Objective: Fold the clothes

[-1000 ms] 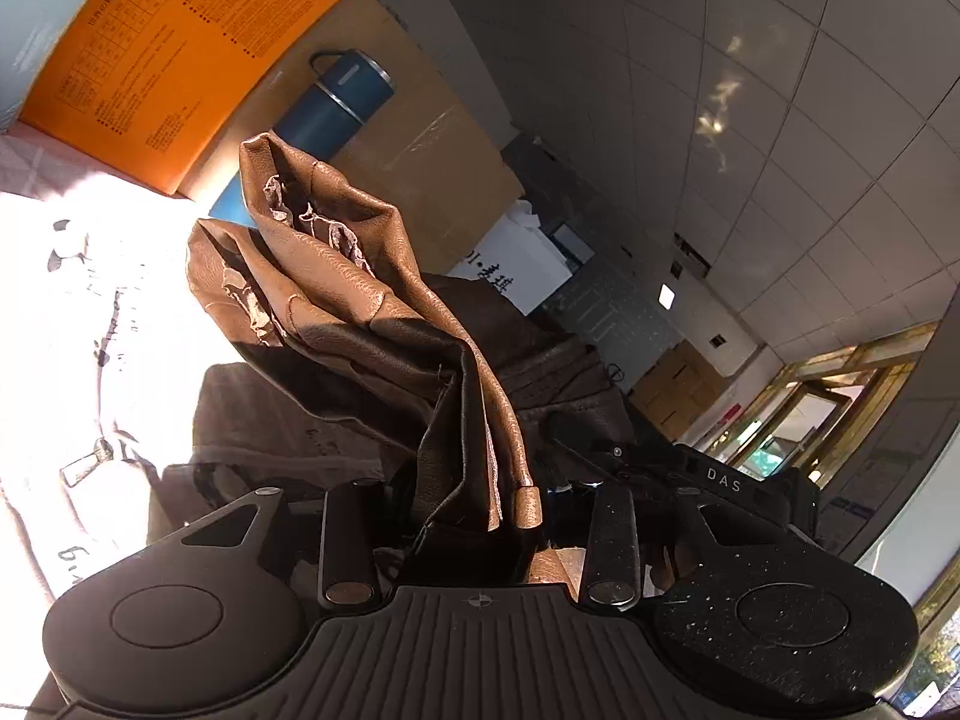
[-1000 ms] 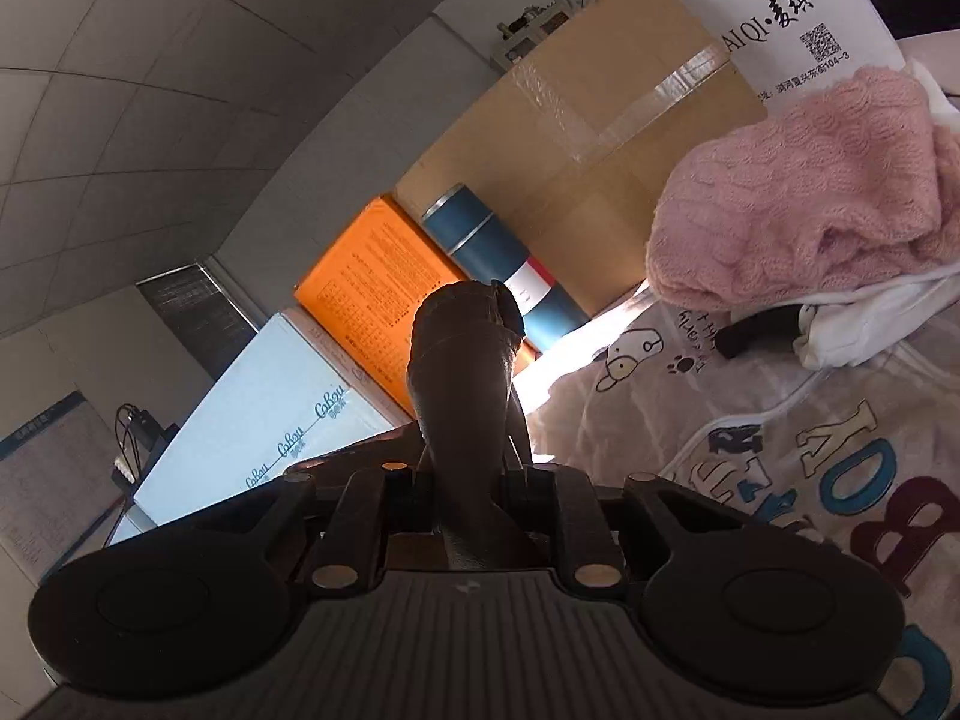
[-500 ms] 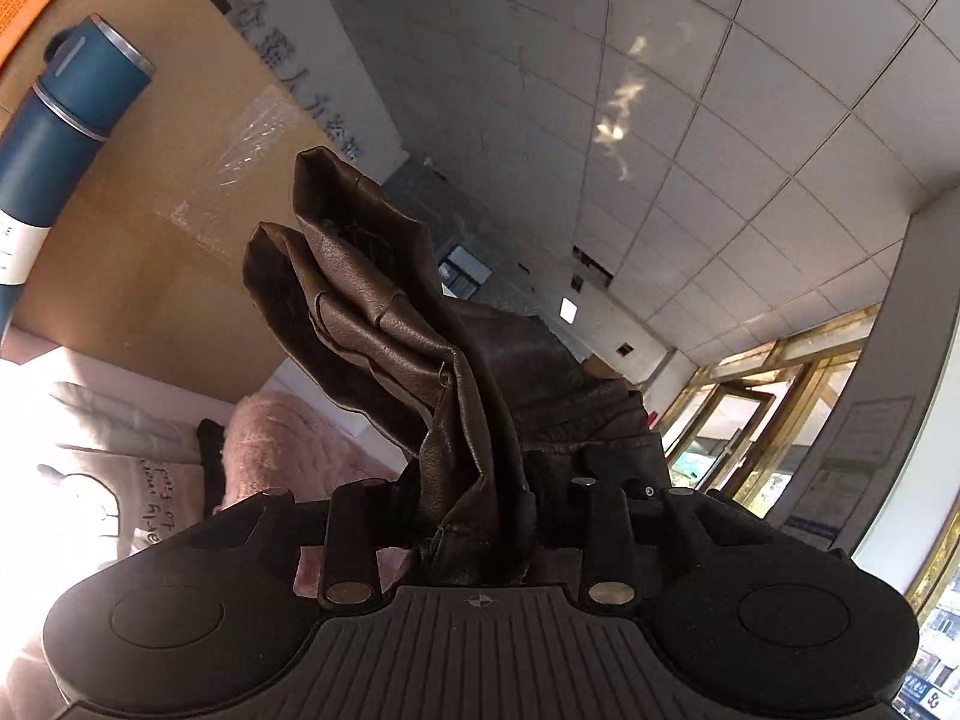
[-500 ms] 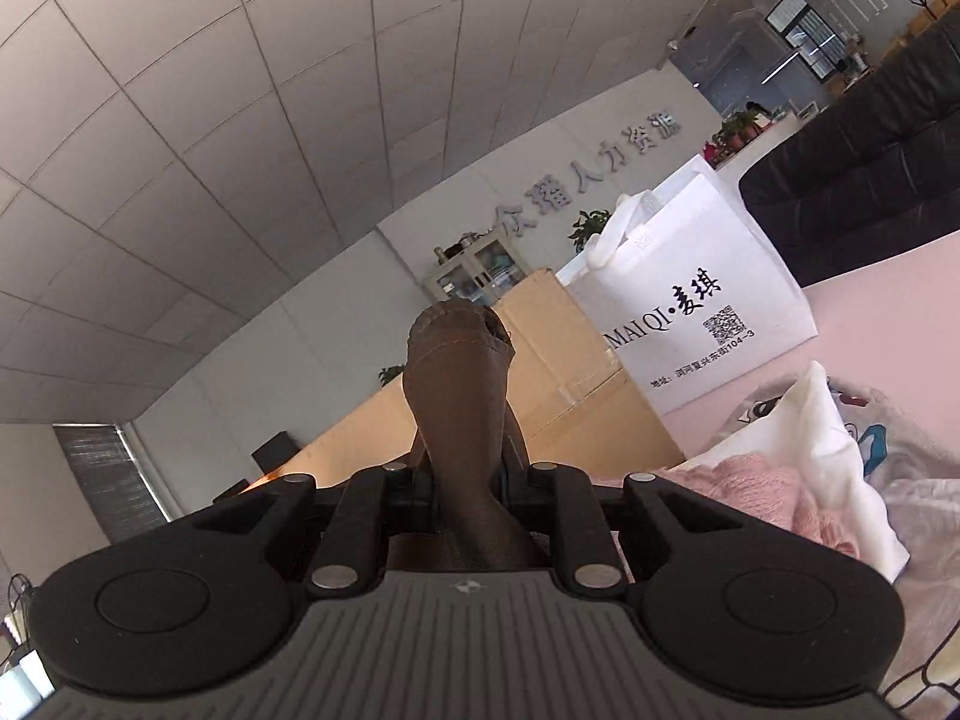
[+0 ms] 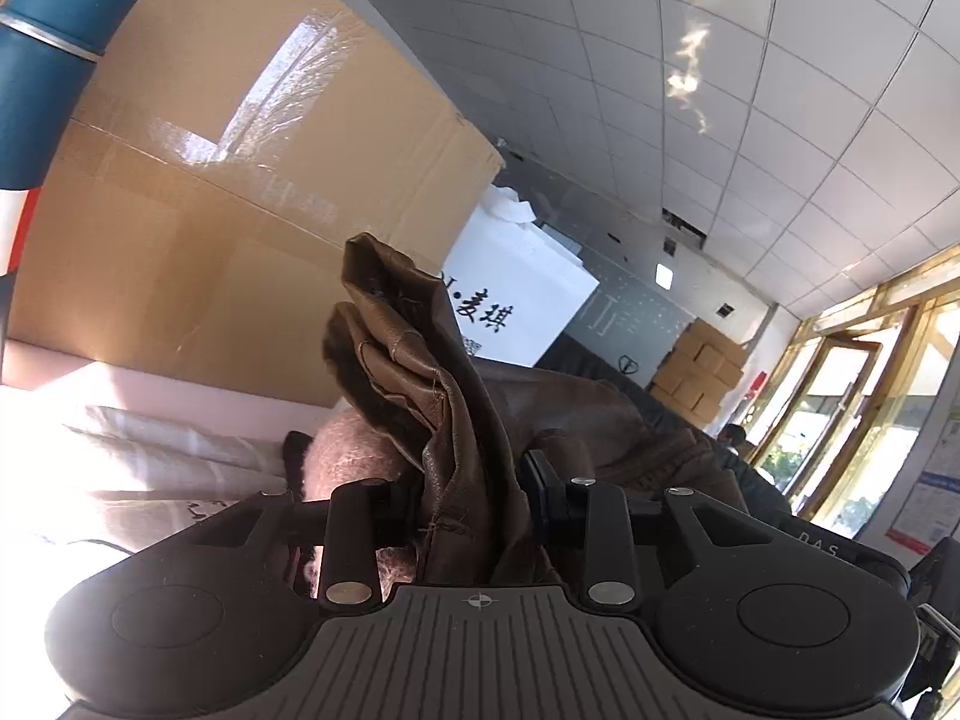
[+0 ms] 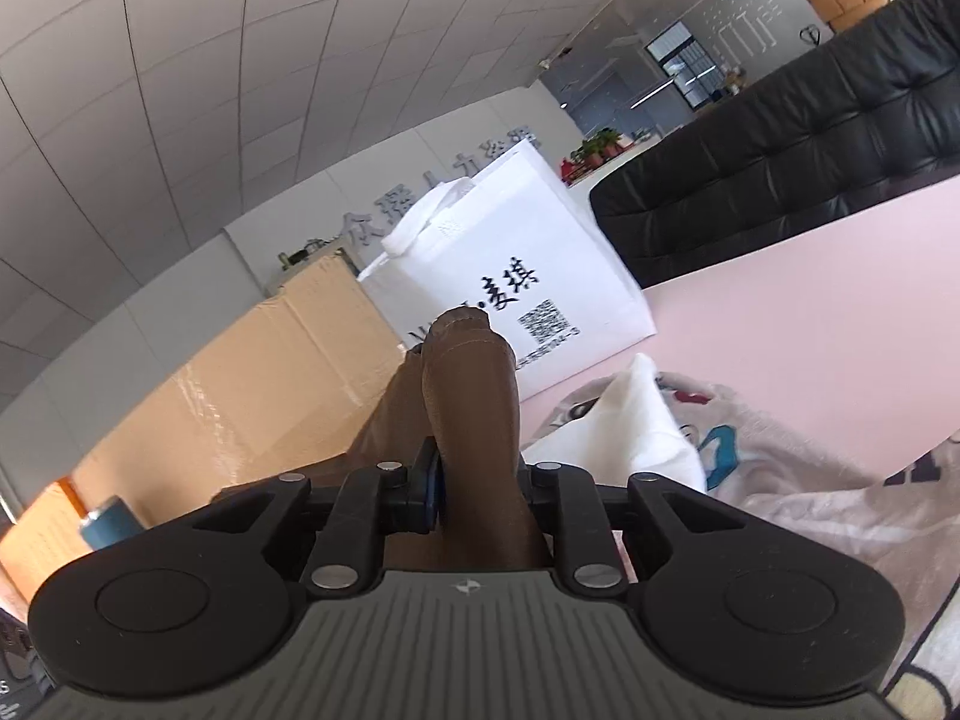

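A brown leather garment (image 5: 432,384) is held up in the air by both grippers. My left gripper (image 5: 474,480) is shut on a bunched edge of it, and the cloth stands up between the jaws and trails off to the right. My right gripper (image 6: 474,468) is shut on another fold of the same brown garment (image 6: 468,384), which sticks up as a narrow roll. The fingertips of both grippers are hidden by the cloth. A pink knit sweater (image 5: 348,456) lies below the left gripper.
A large cardboard box (image 5: 240,192) and a white printed bag (image 6: 510,264) stand at the back of the pink surface (image 6: 810,312). A blue flask (image 5: 48,42) is at the left. A printed blanket (image 6: 840,510) and white cloth (image 6: 636,420) lie right. A black sofa (image 6: 780,138) is behind.
Both grippers have tilted and swung to the right with the brown garment held. The orange box left the views, and the cardboard box, white bag and sofa came in.
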